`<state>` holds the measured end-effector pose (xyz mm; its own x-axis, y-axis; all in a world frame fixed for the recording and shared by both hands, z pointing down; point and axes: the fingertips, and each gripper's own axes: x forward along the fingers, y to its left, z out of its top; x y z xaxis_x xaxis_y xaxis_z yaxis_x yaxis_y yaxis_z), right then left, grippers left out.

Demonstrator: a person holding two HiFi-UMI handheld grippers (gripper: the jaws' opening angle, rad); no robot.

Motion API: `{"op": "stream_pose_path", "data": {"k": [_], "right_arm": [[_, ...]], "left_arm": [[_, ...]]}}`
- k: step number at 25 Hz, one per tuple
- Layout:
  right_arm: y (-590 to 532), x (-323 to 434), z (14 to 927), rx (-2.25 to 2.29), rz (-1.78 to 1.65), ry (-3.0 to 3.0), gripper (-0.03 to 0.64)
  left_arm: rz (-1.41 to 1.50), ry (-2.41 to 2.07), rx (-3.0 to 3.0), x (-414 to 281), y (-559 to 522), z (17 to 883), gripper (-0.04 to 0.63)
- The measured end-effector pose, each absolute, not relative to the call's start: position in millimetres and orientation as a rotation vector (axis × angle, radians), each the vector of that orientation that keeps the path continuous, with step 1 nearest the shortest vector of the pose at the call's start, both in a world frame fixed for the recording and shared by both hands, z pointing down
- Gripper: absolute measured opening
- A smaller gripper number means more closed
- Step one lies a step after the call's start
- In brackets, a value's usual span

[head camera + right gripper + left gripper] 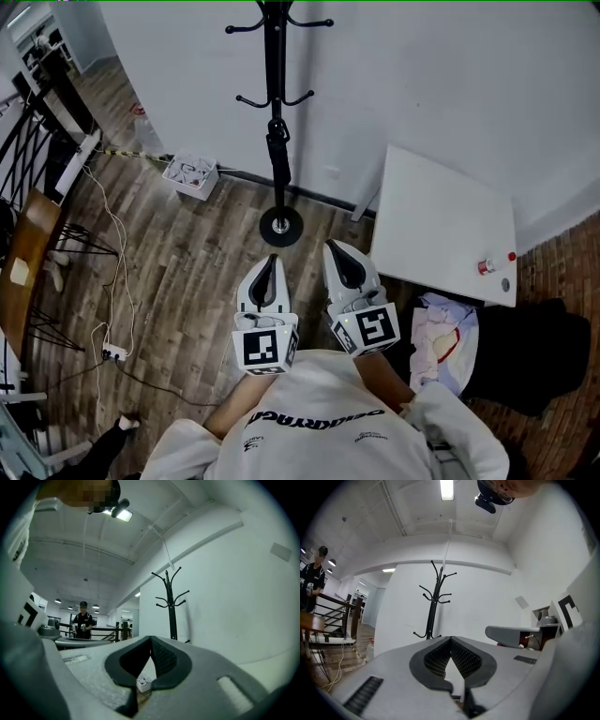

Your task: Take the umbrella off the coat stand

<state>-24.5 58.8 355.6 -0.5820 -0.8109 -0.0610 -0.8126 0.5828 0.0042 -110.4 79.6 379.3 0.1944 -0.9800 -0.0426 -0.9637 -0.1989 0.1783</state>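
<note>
A black coat stand (274, 103) rises by the white wall, its round base (281, 225) on the wood floor. A folded black umbrella (278, 150) hangs along its pole below the lower hooks. My left gripper (272, 259) and right gripper (331, 247) are side by side just short of the base, both pointing at the stand, and both are shut with nothing in them. In the left gripper view the stand (434, 603) rises beyond the closed jaws of the left gripper (451, 639). The right gripper view shows the stand (171, 606) past the right gripper (151, 638). In both gripper views the umbrella is hidden.
A white table (441, 220) stands right of the stand, a small red-topped thing (486, 266) near its edge. Cloths (439, 339) lie beside it. A white box (190, 175) sits by the wall at left. Cables and a power strip (114, 352) cross the floor. A person (83, 620) stands far off.
</note>
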Motion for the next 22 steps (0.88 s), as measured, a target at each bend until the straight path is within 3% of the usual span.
{"op": "stream_pose_path", "data": {"k": [22], "right_arm": [[-107, 11, 378, -1.385, -0.031, 2.768, -0.008]], "left_arm": [[-0.121, -1.975, 2.271, -74, -84, 403, -0.003]]}}
